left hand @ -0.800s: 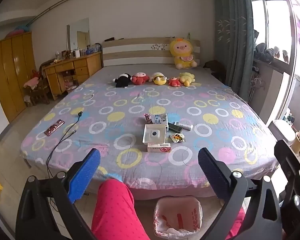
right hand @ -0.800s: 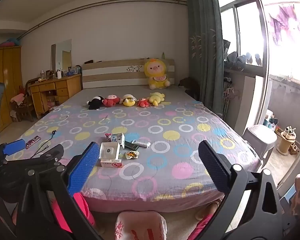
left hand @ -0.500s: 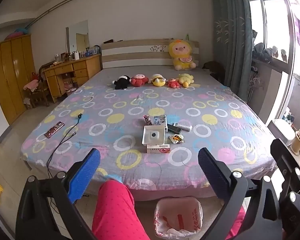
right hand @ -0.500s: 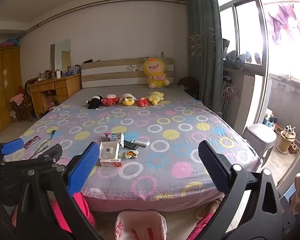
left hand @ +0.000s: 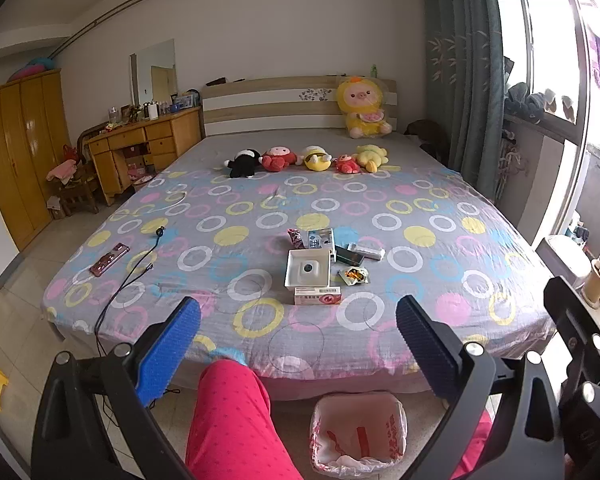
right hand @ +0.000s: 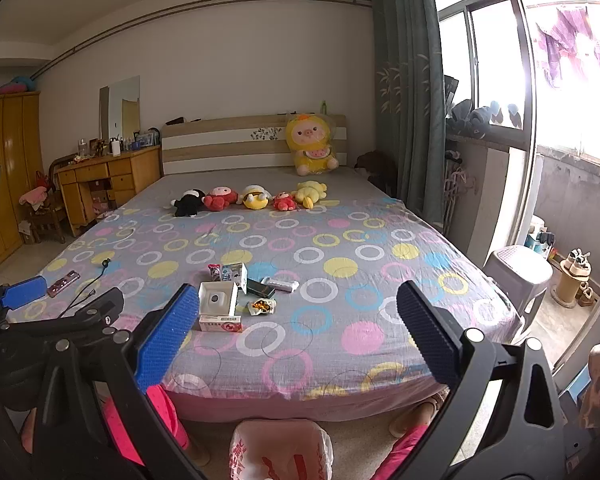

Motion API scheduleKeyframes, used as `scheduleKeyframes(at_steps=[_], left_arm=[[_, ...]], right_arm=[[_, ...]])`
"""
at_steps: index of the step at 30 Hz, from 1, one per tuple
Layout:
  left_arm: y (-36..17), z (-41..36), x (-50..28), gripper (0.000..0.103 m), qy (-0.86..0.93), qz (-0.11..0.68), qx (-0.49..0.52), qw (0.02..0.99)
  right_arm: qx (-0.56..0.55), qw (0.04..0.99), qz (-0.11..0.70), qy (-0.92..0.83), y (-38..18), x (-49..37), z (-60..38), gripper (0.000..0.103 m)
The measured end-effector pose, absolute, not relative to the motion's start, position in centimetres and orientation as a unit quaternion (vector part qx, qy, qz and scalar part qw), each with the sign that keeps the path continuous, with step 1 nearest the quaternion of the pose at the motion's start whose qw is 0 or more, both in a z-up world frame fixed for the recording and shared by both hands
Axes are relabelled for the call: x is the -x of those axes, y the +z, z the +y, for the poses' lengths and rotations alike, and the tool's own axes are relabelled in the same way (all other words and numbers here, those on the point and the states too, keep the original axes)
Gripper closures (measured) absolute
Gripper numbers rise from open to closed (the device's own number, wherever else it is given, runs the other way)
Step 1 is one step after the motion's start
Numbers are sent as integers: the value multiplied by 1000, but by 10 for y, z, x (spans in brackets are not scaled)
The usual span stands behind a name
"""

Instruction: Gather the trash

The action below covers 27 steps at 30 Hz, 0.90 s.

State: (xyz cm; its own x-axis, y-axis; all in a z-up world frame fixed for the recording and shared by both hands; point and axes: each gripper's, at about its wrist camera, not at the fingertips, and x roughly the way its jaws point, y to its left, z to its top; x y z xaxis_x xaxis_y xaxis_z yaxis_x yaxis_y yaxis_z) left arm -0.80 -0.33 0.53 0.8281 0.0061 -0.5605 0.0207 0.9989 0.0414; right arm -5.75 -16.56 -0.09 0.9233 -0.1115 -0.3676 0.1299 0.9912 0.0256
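A cluster of trash lies on the bed [left hand: 440, 280]: an open white box [left hand: 308, 268] [right hand: 218, 299], a pink-and-white carton [left hand: 318, 295] [right hand: 221, 324], a snack wrapper [left hand: 354, 276] [right hand: 262, 306], a small blue-white box [left hand: 320, 238], a black packet [left hand: 349, 255] and a white packet [left hand: 366, 251]. A bin lined with a white-and-red bag [left hand: 358, 434] [right hand: 280, 450] stands on the floor at the bed's foot. My left gripper [left hand: 298, 340] and right gripper [right hand: 298, 328] are both open and empty, held before the bed's foot, short of the trash.
Several plush toys [left hand: 308, 158] line the far bed, a big yellow one [left hand: 362, 108] at the headboard. A phone [left hand: 109, 259] and black cable [left hand: 136, 272] lie at the bed's left. A desk [left hand: 144, 148], wardrobe [left hand: 16, 160], grey stool [right hand: 518, 276], and my pink-clad leg [left hand: 228, 420] are nearby.
Both views have shifted slightly; the bed and trash sit a little differently in frame. The grippers stay open and empty.
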Motion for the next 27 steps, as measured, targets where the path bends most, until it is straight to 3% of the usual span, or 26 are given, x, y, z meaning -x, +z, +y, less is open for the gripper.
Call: scheduleKeyframes(at_steps=[27], left_arm=[[0, 0, 7, 7, -3, 295, -25, 955]], right_arm=[[-29, 979, 192, -60, -1, 58, -168, 6]])
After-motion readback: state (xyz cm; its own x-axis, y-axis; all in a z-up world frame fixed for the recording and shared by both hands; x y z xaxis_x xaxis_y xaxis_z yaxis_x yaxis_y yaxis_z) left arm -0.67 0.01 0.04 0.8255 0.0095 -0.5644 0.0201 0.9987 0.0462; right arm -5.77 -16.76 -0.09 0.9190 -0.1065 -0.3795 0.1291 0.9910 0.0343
